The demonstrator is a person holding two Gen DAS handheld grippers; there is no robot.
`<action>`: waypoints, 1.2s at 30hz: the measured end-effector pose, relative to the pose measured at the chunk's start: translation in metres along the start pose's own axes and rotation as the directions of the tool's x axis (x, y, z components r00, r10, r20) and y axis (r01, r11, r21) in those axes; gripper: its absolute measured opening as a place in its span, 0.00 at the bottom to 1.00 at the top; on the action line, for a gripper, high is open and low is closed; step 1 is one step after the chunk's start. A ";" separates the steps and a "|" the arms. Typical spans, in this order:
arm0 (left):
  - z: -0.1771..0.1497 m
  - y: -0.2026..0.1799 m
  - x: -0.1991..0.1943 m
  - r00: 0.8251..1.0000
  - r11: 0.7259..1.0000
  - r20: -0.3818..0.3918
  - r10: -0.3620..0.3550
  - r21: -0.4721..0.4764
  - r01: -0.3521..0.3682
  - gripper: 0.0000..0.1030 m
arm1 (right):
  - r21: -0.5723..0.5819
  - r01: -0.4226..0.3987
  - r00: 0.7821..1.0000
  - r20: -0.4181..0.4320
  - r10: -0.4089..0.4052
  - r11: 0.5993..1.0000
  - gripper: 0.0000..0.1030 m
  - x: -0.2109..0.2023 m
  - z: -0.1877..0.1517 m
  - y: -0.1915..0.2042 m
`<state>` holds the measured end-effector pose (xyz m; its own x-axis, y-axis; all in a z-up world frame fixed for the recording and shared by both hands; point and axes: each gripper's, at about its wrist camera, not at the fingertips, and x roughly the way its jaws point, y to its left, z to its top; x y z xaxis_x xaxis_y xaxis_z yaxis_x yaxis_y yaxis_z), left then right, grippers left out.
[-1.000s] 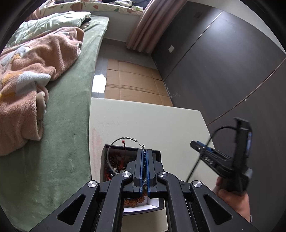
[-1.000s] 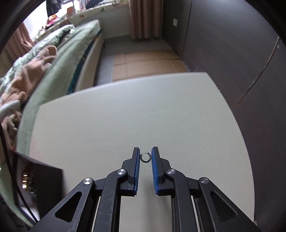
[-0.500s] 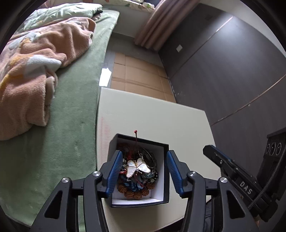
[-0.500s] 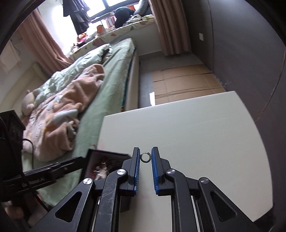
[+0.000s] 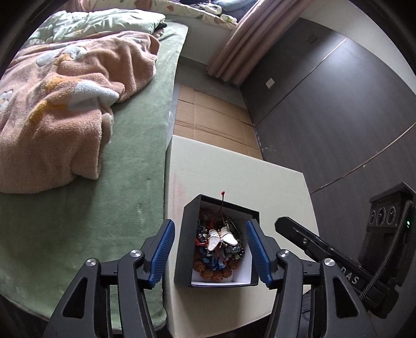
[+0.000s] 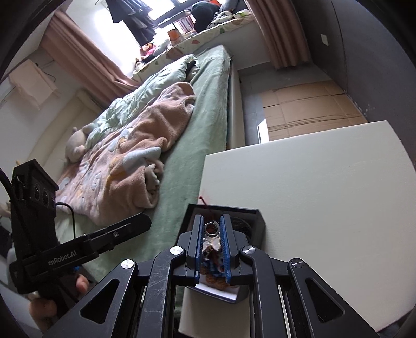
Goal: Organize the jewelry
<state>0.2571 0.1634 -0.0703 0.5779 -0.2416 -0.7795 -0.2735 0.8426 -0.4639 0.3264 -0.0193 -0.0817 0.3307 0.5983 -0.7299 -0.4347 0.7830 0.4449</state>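
While left claw [image 5: 208, 249] gapes astride box [image 5: 188, 234], right claw [image 6: 211, 231] pinches ring [image 6: 212, 228]

A bed [image 5: 124, 161] with a green cover carries a rumpled pink blanket [image 5: 65, 104], and the pale surface [image 6: 325, 187] stands just beside the bed. Beyond the bed, flattened cardboard [image 5: 210, 122] covers the floor below dark wall panels [image 5: 338, 109]. Daylight enters a window [image 6: 161, 10] behind the bed, flanked by pink curtains [image 6: 83, 57].

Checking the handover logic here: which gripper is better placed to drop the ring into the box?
Right. The right gripper already pinches the small silver ring above the open black jewelry box; the left gripper is open, straddling it.
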 end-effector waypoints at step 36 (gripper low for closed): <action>-0.096 -0.075 -0.123 0.963 0.941 0.268 0.011 0.323 -0.100 1.00 | 0.034 0.151 0.978 0.138 -0.155 0.988 1.00 -0.124 -0.076 -0.003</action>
<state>0.1329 0.0837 0.0196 0.7595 -0.0951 -0.6435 -0.0672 0.9725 -0.2230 0.2226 -0.1088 -0.0323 0.5063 0.4878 -0.7111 -0.3508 0.8698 0.3469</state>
